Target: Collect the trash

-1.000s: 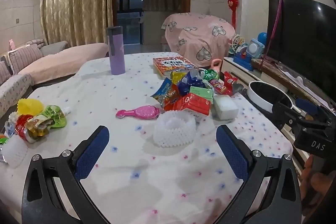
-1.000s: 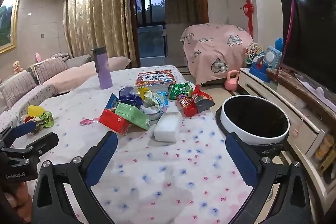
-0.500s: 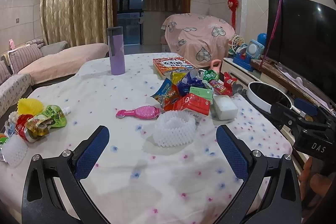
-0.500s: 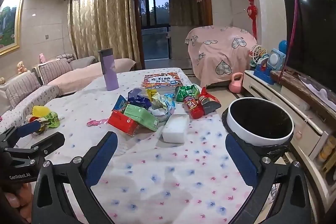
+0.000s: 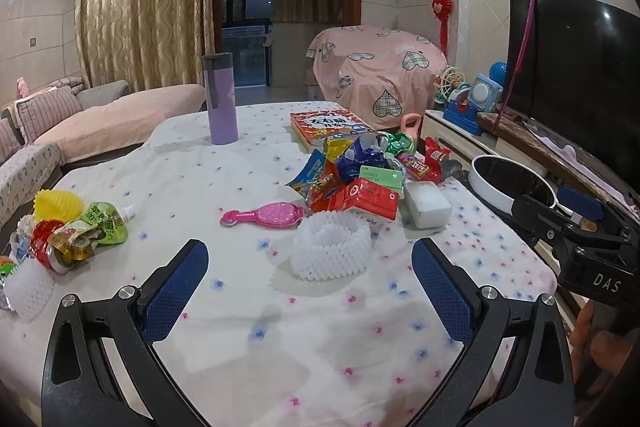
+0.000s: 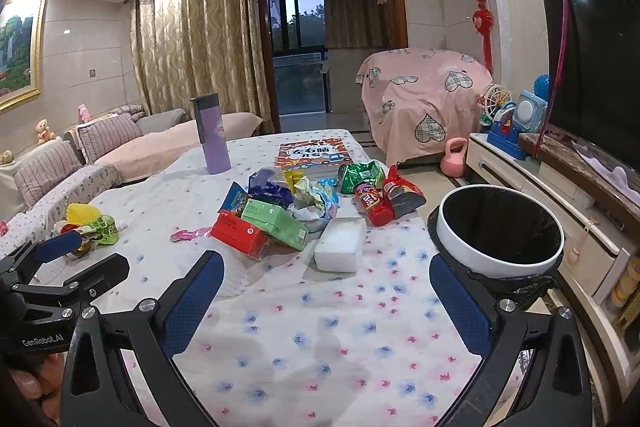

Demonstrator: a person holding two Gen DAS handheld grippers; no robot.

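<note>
A pile of snack wrappers and cartons [image 5: 356,171] lies on the table's right half; it also shows in the right wrist view [image 6: 296,207]. A white foam net [image 5: 331,247] lies just ahead of my open, empty left gripper [image 5: 306,263]. A second trash heap [image 5: 68,227] sits at the left edge. A white bin with a black liner [image 6: 500,227] stands off the table's right side. My right gripper [image 6: 326,275] is open and empty, above the cloth short of a white block [image 6: 340,247].
A purple flask [image 5: 220,99] and a book [image 5: 332,125] stand at the far side. A pink hairbrush [image 5: 268,215] lies mid-table. The flowered tablecloth [image 6: 320,339] covers the table. A TV [image 6: 592,67] and low cabinet are on the right, sofas on the left.
The right gripper has risen and tilted slightly, so its view sits a little higher. The left gripper has barely moved. Both stay open.
</note>
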